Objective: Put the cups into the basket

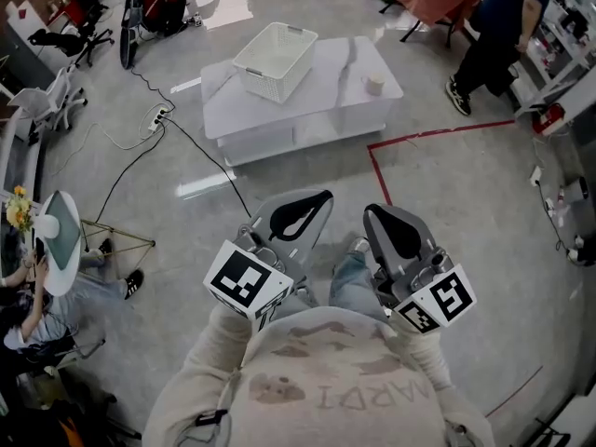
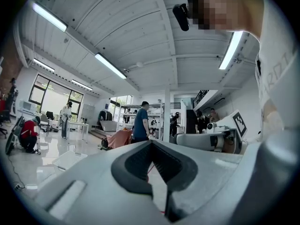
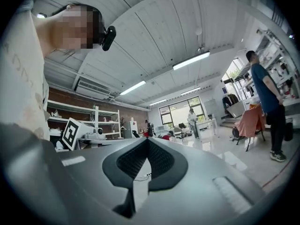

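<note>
1. At the bottom of the head view, the left gripper and the right gripper are held side by side close to the person's chest, slightly apart, both angled toward the top of the frame.
2. In the left gripper view, the left gripper's jaws are clenched tip to tip with nothing between them.
3. In the right gripper view, the right gripper's jaws are likewise clenched at the tips on nothing.
4. Bare grey floor lies beyond the jaws, with a red tape line right of centre.
5. Further up stands the white worktop, well apart from both grippers.
6. A pale cup stands upright near the worktop's right edge.
7. The white basket sits on the worktop's upper left part, apart from the cup.
</note>
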Tool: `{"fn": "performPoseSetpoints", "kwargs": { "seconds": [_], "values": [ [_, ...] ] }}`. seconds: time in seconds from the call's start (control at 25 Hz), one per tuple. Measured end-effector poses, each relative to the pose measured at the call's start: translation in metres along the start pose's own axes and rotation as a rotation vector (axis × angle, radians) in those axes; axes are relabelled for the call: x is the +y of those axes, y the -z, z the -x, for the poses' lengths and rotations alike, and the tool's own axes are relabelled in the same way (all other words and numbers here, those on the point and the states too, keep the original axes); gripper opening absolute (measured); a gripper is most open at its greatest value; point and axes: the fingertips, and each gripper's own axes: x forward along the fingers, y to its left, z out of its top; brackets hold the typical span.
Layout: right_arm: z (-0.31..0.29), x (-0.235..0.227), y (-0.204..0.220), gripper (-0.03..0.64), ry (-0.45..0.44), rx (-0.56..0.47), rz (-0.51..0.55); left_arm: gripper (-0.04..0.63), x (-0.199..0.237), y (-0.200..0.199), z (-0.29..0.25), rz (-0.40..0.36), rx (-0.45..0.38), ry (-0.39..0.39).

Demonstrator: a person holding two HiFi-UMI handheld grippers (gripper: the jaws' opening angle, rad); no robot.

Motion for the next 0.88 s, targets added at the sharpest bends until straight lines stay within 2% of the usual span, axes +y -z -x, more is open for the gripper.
{"fn": "performPoseSetpoints", "kwargs": {
  "seconds": [0.32, 0.68, 0.88],
  "values": [
    [-0.009, -0.113, -0.021, 0.025, 0.023, -0.024, 0.017, 0.002, 0.024, -0.002, -0.107, -0.014, -0.009, 0.029],
    [-0.019, -0.239, -0.045, 0.025, 0.005, -0.012, 0.035, 0.001, 0.053, -0.013, -0.23, -0.019, -0.035, -0.012],
    [-0.016, -0.29, -0.047, 0.025, 0.027, -0.019, 0.007, 0.0, 0.055, -0.004, -0.277, -0.022, -0.022, -0.002]
  ]
}}
